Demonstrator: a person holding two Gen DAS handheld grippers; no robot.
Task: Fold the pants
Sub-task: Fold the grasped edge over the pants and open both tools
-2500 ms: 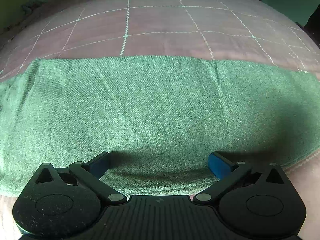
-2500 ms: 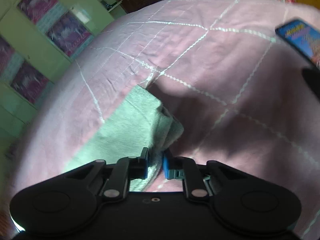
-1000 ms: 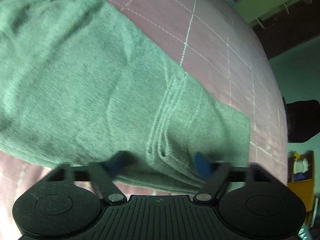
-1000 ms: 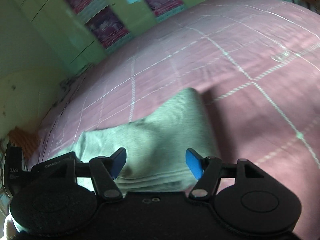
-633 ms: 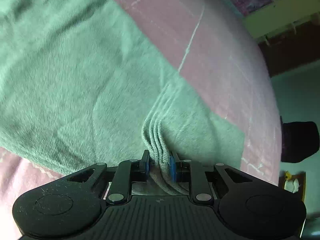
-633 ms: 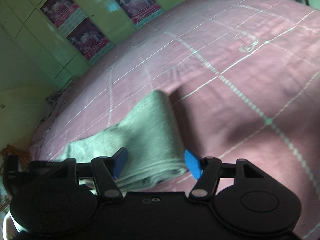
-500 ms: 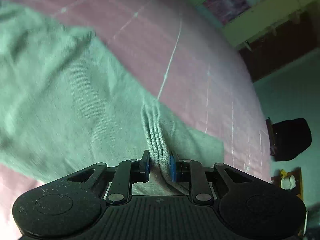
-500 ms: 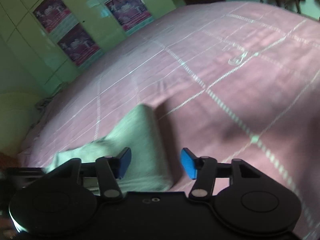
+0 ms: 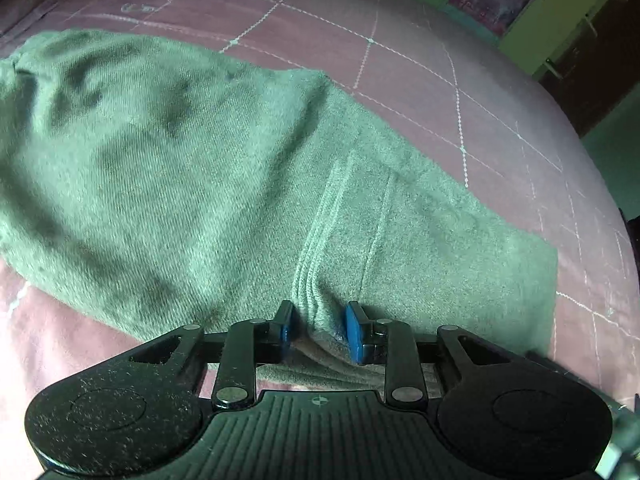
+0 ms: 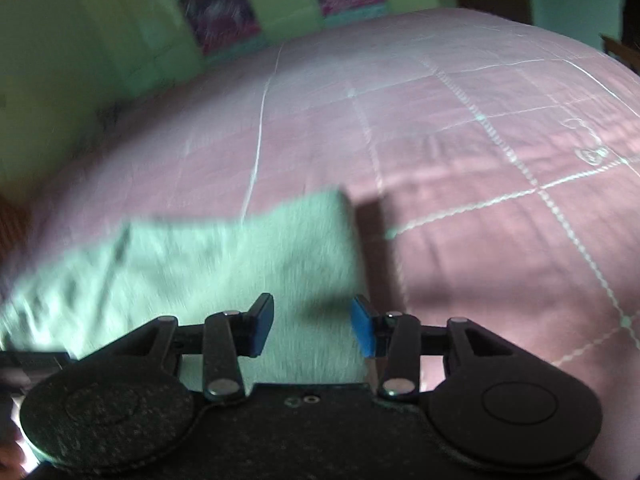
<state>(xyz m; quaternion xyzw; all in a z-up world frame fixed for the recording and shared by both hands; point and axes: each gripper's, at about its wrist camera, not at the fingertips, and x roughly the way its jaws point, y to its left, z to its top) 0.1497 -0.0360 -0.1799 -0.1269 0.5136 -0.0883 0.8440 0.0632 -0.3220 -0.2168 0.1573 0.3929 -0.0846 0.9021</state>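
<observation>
The green pants lie spread across the pink quilted bedspread. The left gripper is clamped on a bunched fold at the cloth's near edge, ridges rising between its blue pads. The right gripper stands wide apart over the pants' end, holding nothing; that view is blurred.

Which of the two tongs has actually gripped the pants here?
The left tongs: their blue pads pinch a bunched fold of the green pants. The right tongs are spread open over the cloth, gripping nothing.
</observation>
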